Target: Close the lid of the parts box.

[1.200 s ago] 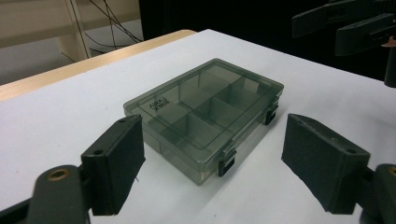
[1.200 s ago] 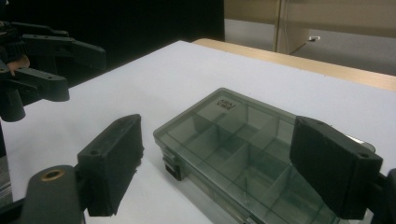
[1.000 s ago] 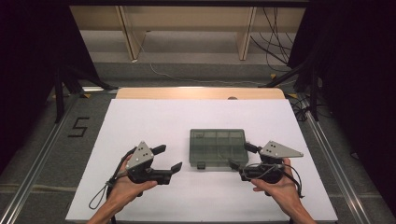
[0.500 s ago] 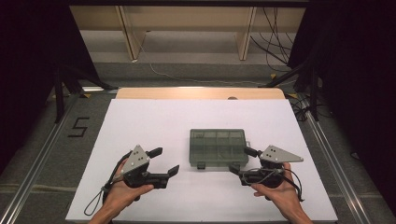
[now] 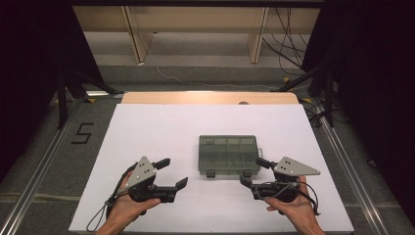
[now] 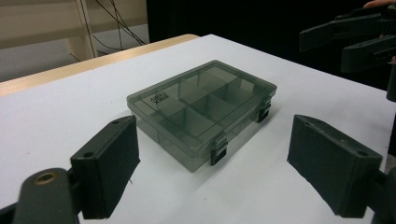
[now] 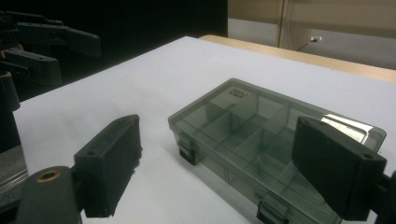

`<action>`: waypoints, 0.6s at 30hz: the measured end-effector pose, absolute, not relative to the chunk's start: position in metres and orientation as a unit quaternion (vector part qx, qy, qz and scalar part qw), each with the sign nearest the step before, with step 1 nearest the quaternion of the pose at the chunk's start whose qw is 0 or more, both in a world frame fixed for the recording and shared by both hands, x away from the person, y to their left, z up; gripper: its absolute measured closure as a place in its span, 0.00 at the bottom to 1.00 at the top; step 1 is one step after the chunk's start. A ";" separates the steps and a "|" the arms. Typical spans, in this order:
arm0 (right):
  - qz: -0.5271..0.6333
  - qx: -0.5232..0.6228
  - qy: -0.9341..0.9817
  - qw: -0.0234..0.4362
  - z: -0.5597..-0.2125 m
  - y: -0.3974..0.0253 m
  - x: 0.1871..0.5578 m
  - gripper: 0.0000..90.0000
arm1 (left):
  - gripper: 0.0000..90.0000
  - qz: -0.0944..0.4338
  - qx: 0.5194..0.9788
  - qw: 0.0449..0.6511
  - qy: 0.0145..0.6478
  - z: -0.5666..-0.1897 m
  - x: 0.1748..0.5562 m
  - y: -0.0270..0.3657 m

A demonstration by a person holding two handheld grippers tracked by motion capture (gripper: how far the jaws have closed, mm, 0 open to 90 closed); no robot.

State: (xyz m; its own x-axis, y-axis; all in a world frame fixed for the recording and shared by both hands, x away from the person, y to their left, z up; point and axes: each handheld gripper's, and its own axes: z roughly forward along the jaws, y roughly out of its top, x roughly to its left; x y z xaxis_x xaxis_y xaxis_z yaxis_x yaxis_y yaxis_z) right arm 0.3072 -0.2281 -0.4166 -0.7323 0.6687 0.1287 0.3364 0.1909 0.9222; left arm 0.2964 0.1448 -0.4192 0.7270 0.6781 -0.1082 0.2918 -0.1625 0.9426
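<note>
Grippers flank the smoky translucent plastic compartment box (image 5: 228, 155) mid-table in the high view: left gripper (image 5: 172, 172) wide and apart from it, right gripper (image 5: 254, 172) wide near its front-right corner. Left gripper view: both black latches (image 6: 218, 153) look shut. Right gripper view: lid down, compartments seemingly empty; opening likely remains undone.
</note>
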 end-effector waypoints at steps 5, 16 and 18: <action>0.551 0.333 0.749 0.156 -0.416 -0.229 0.306 0.19 | 0.18 0.177 0.740 0.563 0.322 -0.418 0.296 0.145; 0.554 0.335 0.746 0.159 -0.416 -0.230 0.307 0.19 | 0.18 0.179 0.736 0.565 0.327 -0.418 0.297 0.146; 0.554 0.335 0.746 0.158 -0.416 -0.230 0.307 0.19 | 0.18 0.179 0.736 0.565 0.327 -0.418 0.298 0.146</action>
